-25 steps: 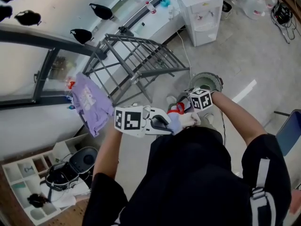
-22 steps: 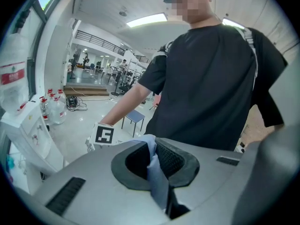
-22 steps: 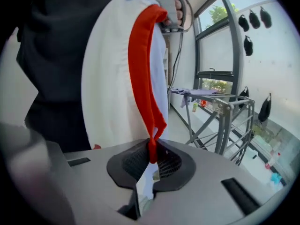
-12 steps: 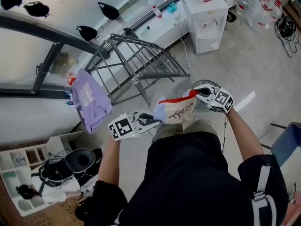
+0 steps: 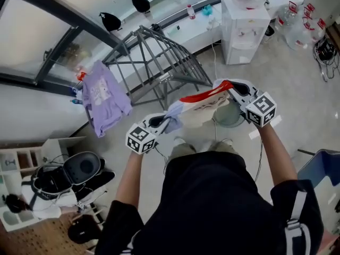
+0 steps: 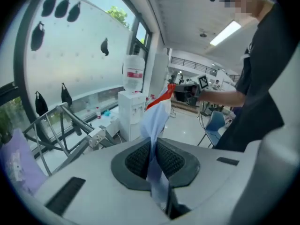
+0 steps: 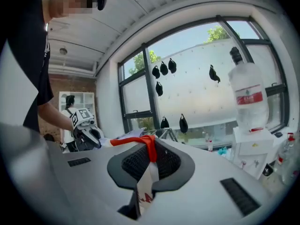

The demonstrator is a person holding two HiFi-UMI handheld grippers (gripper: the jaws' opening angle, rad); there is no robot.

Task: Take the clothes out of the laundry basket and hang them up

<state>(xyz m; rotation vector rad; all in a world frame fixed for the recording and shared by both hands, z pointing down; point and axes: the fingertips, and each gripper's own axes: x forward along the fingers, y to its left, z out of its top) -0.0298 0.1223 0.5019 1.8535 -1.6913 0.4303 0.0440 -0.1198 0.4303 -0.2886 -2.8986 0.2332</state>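
A white garment [image 5: 204,106] with a red edge and a pale blue end hangs stretched between my two grippers at chest height. My left gripper [image 5: 163,122] is shut on the pale blue end [image 6: 155,121], which runs straight down between its pads. My right gripper [image 5: 230,88] is shut on the red-trimmed edge [image 7: 149,150]. The round mesh laundry basket [image 5: 234,119] stands on the floor below, partly hidden by the garment. Behind it is the grey drying rack [image 5: 159,62], with a purple shirt [image 5: 103,101] hanging on its left end.
A white water dispenser [image 5: 247,20] with a bottle stands at the back right. A blue chair [image 5: 324,166] is at the right edge. Black bags [image 5: 69,177] and a white shelf unit [image 5: 16,161] lie at the lower left. Large windows run behind the rack.
The right gripper has shut on the garment's red edge and risen; the left has swung down and left. The bunched garment is now pulled out between them.
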